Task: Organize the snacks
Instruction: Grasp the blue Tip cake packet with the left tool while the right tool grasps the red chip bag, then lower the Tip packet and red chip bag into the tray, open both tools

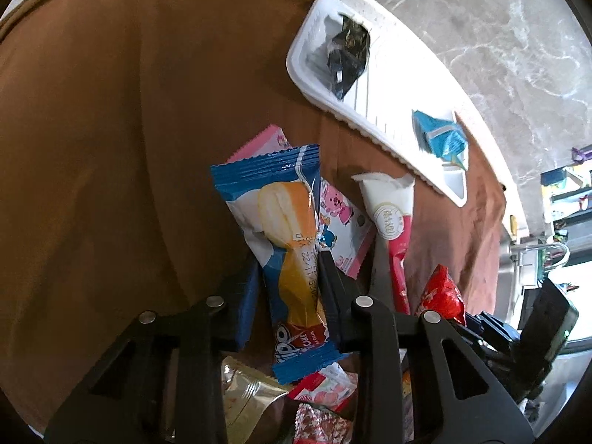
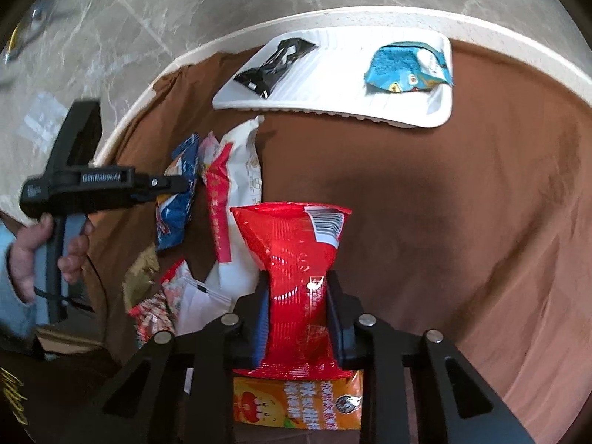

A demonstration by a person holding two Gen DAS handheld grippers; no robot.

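Observation:
My left gripper (image 1: pixel 292 259) is shut on a blue and white cake packet (image 1: pixel 281 222), held above the brown cloth; it also shows in the right wrist view (image 2: pixel 177 199). My right gripper (image 2: pixel 296 288) is shut on a red snack packet (image 2: pixel 296 259), which also shows in the left wrist view (image 1: pixel 442 294). A white tray (image 2: pixel 333 92) at the table's far side holds a black packet (image 2: pixel 273 63) and a light blue packet (image 2: pixel 403 68). The tray (image 1: pixel 388 111) shows in the left wrist view too.
Loose snacks lie on the brown cloth (image 2: pixel 444 203): a pink packet (image 1: pixel 344 222), a white and red packet (image 2: pixel 236 185), an orange packet (image 2: pixel 296 403), a gold packet (image 1: pixel 244 396). Marble floor (image 2: pixel 148 18) lies beyond the table's round edge.

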